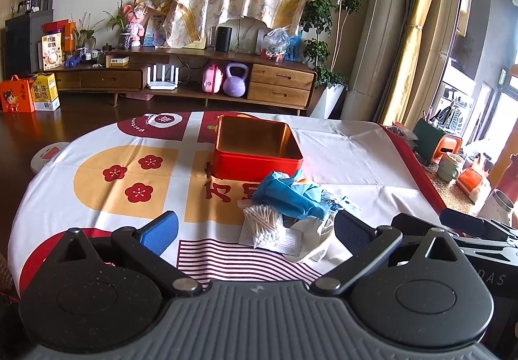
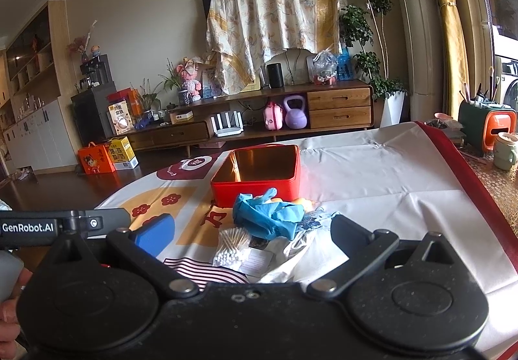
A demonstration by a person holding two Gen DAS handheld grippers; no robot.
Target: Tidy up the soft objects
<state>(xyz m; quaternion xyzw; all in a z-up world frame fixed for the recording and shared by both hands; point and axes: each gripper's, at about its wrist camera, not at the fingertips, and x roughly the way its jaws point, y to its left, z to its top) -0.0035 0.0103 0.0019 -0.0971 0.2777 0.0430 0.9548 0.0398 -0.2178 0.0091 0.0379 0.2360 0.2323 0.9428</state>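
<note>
From the left wrist camera, the left gripper (image 1: 255, 230) hangs low over the tablecloth (image 1: 340, 153) with its blue-padded fingers spread wide, nothing between them. Just ahead lies the pile of soft things: a bag of cotton swabs (image 1: 262, 225) in front, crumpled blue gloves (image 1: 288, 195) behind it, a white pouch (image 1: 312, 238) to the right. The red tin (image 1: 257, 148) stands open just beyond the pile, the gloves close to its near wall. At the right edge, part of the right gripper pokes in. Over to the right wrist camera: the right gripper (image 2: 251, 235) is likewise splayed open and holding nothing, the same heap before it, with cotton swabs (image 2: 231, 248), gloves (image 2: 268, 214) and pouch (image 2: 291, 258). Something orange peeks from behind the gloves, too hidden to name. The tin (image 2: 255, 177) sits beyond, and the left gripper's body juts in from the left edge.
</note>
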